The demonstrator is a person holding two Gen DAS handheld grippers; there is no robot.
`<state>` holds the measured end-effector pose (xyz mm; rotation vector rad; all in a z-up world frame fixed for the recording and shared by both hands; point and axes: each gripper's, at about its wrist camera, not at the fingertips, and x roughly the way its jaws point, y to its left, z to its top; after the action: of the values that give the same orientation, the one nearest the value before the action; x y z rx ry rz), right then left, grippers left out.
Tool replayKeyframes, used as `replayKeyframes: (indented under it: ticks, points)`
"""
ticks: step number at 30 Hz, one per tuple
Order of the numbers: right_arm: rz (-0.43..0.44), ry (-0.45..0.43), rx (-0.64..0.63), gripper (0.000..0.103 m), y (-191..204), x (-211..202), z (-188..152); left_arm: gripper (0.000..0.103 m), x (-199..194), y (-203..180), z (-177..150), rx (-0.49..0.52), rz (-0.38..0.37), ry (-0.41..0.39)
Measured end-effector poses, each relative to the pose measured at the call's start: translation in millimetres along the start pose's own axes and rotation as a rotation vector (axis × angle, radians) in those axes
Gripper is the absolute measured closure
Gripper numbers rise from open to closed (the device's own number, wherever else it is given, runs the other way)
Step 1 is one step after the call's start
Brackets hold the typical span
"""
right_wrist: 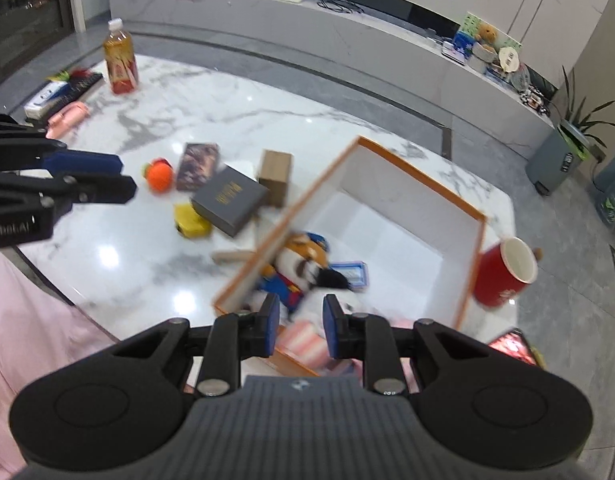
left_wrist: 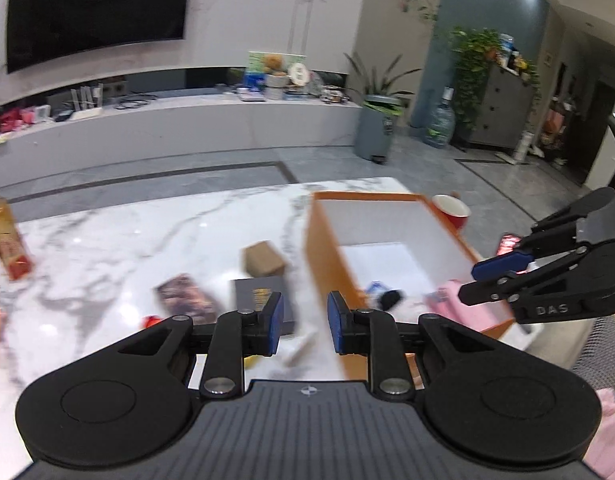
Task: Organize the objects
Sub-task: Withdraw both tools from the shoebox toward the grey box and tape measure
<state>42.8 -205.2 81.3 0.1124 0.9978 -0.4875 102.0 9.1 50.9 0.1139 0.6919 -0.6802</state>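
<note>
An orange box (right_wrist: pixel 473 236) with a white inside stands on the marble table (right_wrist: pixel 235 104). In it lie a plush toy (right_wrist: pixel 303 264), a blue-framed card (right_wrist: pixel 353 274) and a pink striped item (right_wrist: pixel 307 340). My right gripper (right_wrist: pixel 301 326) hovers over the box's near end, open, with nothing between its pads. My left gripper (left_wrist: pixel 304 322) is open and empty above the table, just left of the box wall (left_wrist: pixel 319 248). Left of the box lie a dark grey box (right_wrist: pixel 229 200), a brown carton (right_wrist: pixel 275 174), a picture pack (right_wrist: pixel 197 166), an orange ball toy (right_wrist: pixel 159 174) and a yellow item (right_wrist: pixel 191 220).
A red cup (right_wrist: pixel 503 276) stands right of the box by the table edge. A tea bottle (right_wrist: pixel 119 60), a pink case (right_wrist: pixel 67 118) and small packs sit at the far left end. A phone (right_wrist: pixel 511 346) lies near the right corner. Pink cloth borders the near edge.
</note>
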Motion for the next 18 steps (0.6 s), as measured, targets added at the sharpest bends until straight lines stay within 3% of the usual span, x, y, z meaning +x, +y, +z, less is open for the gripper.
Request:
replayKeyframes:
  ticks: [4, 7, 10, 14, 16, 18]
  points:
    - [0.041, -0.033, 0.024, 0.074, 20.5, 11.3, 8.2, 0.072, -8.0, 28.5, -6.8, -0.014, 0.033, -0.007]
    - [0.04, -0.047, 0.073, 0.059, 31.8, 20.7, 15.4, 0.068, -4.8, 51.0, -11.8, -0.033, 0.049, 0.007]
    - [0.07, -0.049, 0.066, 0.059, 39.5, 27.9, 23.5, 0.067, 3.1, 63.5, -15.2, -0.037, 0.062, 0.026]
    - [0.105, 0.032, -0.008, 0.056, 44.7, 43.7, 38.9, 0.058, 23.2, 71.8, -17.9, 0.001, 0.04, 0.064]
    - [0.114, 0.092, -0.034, 0.047, 43.4, 54.6, 47.2, 0.057, 38.1, 72.2, -17.6, 0.005, 0.02, 0.082]
    - [0.128, 0.126, -0.02, 0.046, 37.6, 66.1, 56.5, 0.044, 56.0, 75.2, -17.8, -0.004, -0.016, 0.09]
